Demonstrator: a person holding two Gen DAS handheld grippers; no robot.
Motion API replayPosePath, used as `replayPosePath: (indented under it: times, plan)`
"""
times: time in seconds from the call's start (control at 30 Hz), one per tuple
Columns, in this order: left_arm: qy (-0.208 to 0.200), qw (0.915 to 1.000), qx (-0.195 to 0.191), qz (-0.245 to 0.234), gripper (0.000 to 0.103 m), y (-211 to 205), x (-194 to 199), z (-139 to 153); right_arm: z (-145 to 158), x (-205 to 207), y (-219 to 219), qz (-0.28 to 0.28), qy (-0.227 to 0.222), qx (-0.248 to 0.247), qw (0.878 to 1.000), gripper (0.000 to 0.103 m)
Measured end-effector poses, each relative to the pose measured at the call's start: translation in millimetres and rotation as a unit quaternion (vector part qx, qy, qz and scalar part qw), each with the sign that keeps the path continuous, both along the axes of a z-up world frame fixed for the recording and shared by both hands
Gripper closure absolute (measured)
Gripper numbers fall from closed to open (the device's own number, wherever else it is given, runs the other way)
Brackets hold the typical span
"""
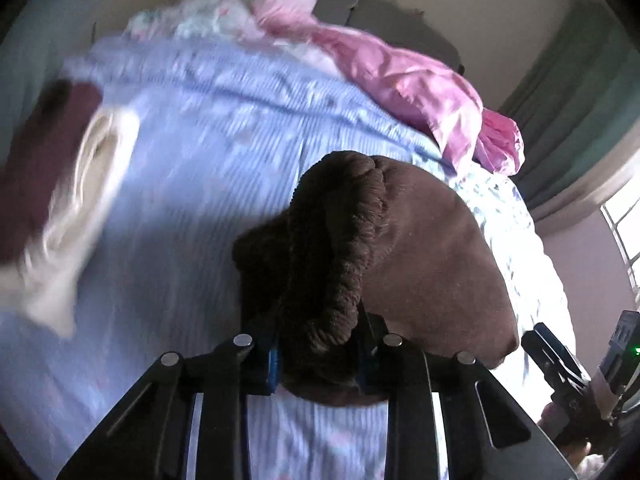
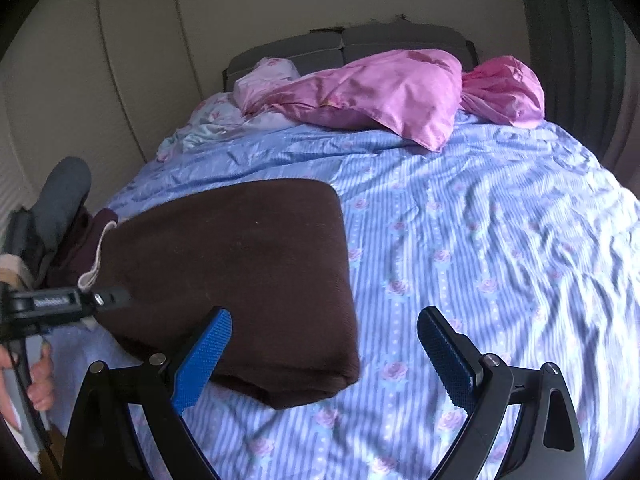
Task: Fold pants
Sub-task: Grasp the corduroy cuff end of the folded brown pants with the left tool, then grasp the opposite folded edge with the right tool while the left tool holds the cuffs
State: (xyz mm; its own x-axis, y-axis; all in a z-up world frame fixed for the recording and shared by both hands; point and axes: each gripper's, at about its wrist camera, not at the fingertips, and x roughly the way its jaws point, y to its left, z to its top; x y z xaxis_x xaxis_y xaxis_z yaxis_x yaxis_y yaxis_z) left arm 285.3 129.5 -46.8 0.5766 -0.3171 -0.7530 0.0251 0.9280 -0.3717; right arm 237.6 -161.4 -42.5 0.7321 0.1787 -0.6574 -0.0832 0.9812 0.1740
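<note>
Brown pants (image 2: 240,264) lie folded in a thick block on the blue striped bed sheet (image 2: 480,240). The left gripper (image 1: 320,360) is clamped tight on their ribbed waistband (image 1: 340,248), probably to drag or fold that end. The right gripper (image 2: 324,348) hangs wide apart just beside the pants, holding nothing, ready to help.

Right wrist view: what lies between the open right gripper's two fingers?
Only bare bedsheet: the right gripper is open and empty. The folded brown pants lie behind its left finger, not in the gap.
</note>
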Motion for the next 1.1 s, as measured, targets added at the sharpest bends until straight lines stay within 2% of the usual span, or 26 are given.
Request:
replayPosePath:
  times: [0.1, 0.17, 0.23, 0.3, 0.33, 0.37, 0.4, 0.47, 0.57, 0.7, 0.77, 0.87, 0.93, 1.1]
  plan:
    - [0.033, 0.9993, 0.015, -0.002, 0.075, -1.5, 16.3, -19.0, -0.1, 2.1, -5.0, -0.006, 0.001, 0.013, 1.0, 0.007]
    - [0.032, 0.9988, 0.035, -0.005, 0.072, -0.6, 21.1, -32.1, 0.5, 2.6, -7.1, -0.008, 0.001, 0.02, 1.0, 0.007]
    - [0.03, 0.9992, 0.025, -0.002, 0.068, 4.5, 20.8, -37.6, 3.1, 1.5, -8.4, -0.009, -0.008, 0.03, 0.999, 0.007]
    - [0.036, 0.9992, 0.014, 0.008, 0.054, 7.2, 21.5, -42.7, 4.8, 1.5, -6.6, -0.012, -0.016, 0.038, 0.999, 0.007]
    - [0.043, 0.9989, 0.014, 0.016, 0.036, 10.3, 22.8, -46.0, 4.9, 2.2, -5.6, -0.011, -0.019, 0.045, 0.999, 0.007]
    - [0.052, 0.9984, 0.006, 0.021, 0.03, 15.7, 24.8, -50.8, 4.5, 5.0, -4.5, -0.01, -0.019, 0.058, 0.998, 0.007]
    - [0.055, 0.9983, -0.006, 0.018, 0.03, 19.8, 23.2, -53.6, 3.7, 9.3, -4.0, -0.011, -0.016, 0.07, 0.997, 0.007]
    - [0.069, 0.9968, -0.037, 0.012, 0.022, 26.3, 24.1, -61.5, -0.2, 19.1, -3.7, -0.02, -0.005, 0.09, 0.996, 0.007]
    - [0.084, 0.9943, -0.065, 0.013, 0.014, 30.3, 24.6, -70.4, -12.7, 32.6, -1.3, -0.03, 0.015, 0.097, 0.995, 0.007]
    - [0.096, 0.9917, -0.086, 0.002, 0.01, 26.8, 27.0, -84.0, -43.1, 50.3, 0.5, -0.02, 0.06, 0.104, 0.993, 0.007]
    - [0.09, 0.993, -0.076, -0.008, 0.01, 18.5, 26.5, -88.6, -64.5, 58.3, -7.9, -0.027, 0.087, 0.137, 0.986, 0.007]
    - [0.078, 0.9945, -0.067, -0.021, 0.01, 7.4, 25.7, -92.0, -101.6, 69.2, -25.2, -0.033, 0.132, 0.214, 0.967, 0.005]
    - [0.084, 0.9925, -0.087, -0.021, 0.01, 8.1, 29.2, -97.9, -111.9, 68.1, -30.1, -0.028, 0.119, 0.233, 0.965, 0.005]
    - [0.079, 0.988, -0.132, -0.017, 0.01, 12.1, 35.3, -108.4, -112.4, 65.7, -24.5, -0.027, 0.112, 0.221, 0.969, 0.005]
